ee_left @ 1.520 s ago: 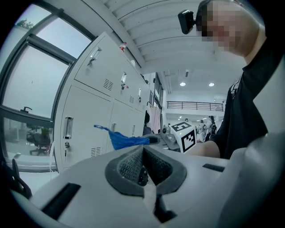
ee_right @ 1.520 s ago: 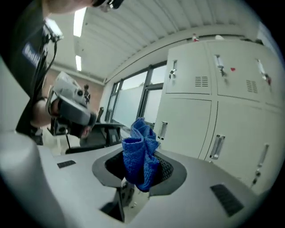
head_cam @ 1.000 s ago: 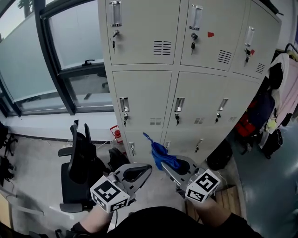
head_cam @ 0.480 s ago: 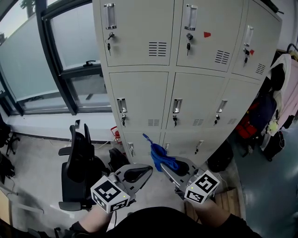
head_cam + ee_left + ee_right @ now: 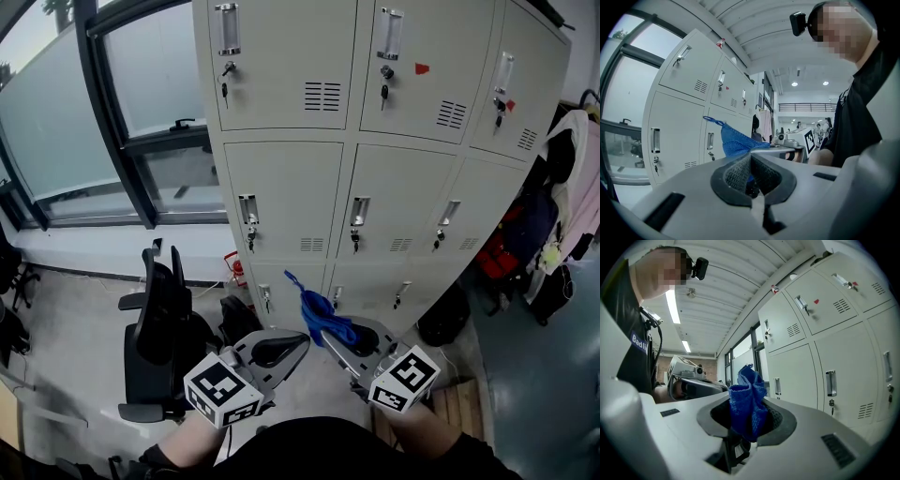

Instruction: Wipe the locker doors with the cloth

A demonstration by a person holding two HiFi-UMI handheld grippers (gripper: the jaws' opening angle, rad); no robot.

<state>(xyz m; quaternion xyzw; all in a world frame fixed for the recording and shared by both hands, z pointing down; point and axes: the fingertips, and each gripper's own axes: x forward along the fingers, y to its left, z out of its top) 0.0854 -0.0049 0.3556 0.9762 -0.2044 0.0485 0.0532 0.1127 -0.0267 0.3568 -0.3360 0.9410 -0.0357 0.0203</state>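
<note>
A bank of beige locker doors (image 5: 375,178) rises ahead, each with a handle, key lock and vent. The lockers also fill the right gripper view's right side (image 5: 834,343) and the left gripper view's left side (image 5: 689,108). My right gripper (image 5: 330,339) is shut on a bunched blue cloth (image 5: 322,313), which sticks up out of the jaws (image 5: 749,404). It hangs short of the bottom row of doors, apart from them. My left gripper (image 5: 292,343) is shut with nothing in it, its pads together (image 5: 751,174). The blue cloth (image 5: 736,140) shows beyond it.
A black office chair (image 5: 161,328) stands on the floor at the left, below a dark-framed window (image 5: 122,122). Clothes and bags (image 5: 548,216) hang at the right of the lockers. A red object (image 5: 232,267) sits by the lockers' foot.
The head view has shifted slightly, so the lockers sit a little lower and to the right in it. Both grippers hold almost the same place, the cloth still in the right one.
</note>
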